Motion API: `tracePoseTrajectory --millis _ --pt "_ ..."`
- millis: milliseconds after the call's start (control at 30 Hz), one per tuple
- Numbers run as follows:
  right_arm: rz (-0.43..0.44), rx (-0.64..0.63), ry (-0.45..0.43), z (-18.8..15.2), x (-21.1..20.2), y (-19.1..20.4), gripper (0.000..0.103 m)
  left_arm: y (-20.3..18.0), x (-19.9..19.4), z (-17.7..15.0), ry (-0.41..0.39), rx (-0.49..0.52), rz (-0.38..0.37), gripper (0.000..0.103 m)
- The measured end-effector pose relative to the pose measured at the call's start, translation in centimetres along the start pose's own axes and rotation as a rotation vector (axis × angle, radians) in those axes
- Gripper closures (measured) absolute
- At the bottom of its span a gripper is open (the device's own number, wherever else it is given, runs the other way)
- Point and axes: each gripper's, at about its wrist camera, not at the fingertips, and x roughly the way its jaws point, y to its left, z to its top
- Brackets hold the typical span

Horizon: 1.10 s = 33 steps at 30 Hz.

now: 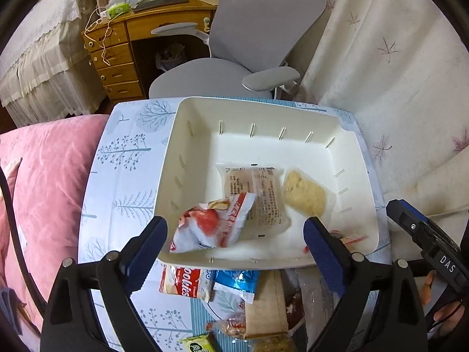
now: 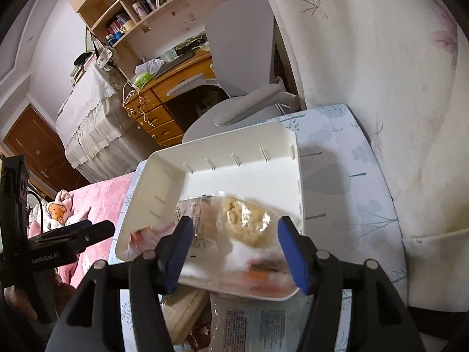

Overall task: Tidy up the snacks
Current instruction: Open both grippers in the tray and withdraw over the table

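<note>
Several snack packets [image 1: 255, 199] in white bin [image 1: 187, 135]

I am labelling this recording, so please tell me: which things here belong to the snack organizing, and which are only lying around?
Belong to the job:
- white bin
- red and white packet, clear printed packet and yellow snack inside it
- cookies pack and blue packet on the table in front of it
- left gripper, right gripper, both open

Lying about:
- grey chair
- wooden desk
- pink bedding

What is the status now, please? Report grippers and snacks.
Left gripper open, right gripper open, both empty above white bin. Red-white packet lies in bin. Cookies packet waits outside. Nothing blocking.
</note>
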Motion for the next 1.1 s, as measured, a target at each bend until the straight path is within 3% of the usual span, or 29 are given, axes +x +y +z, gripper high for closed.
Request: tracePoseTrajectory --millis 567,767,1100 --pt "-0.004 0.006 -0.087 -2.6 -7.0 1.9 0.041 2.6 -7.6 -4.7 -0.088 -0.081 -0.067 0.009" --pt "-0.035 0.012 -0.137 -5.5 -10.2 3.2 0.038 4.3 -10.4 -8.6 -0.125 -0.099 -0.075 0.009" --pt "-0.055 0.035 -0.110 -11.2 -12.7 4.9 0.033 9.1 -12.3 -16.1 -0.096 -0.206 -0.023 0.009"
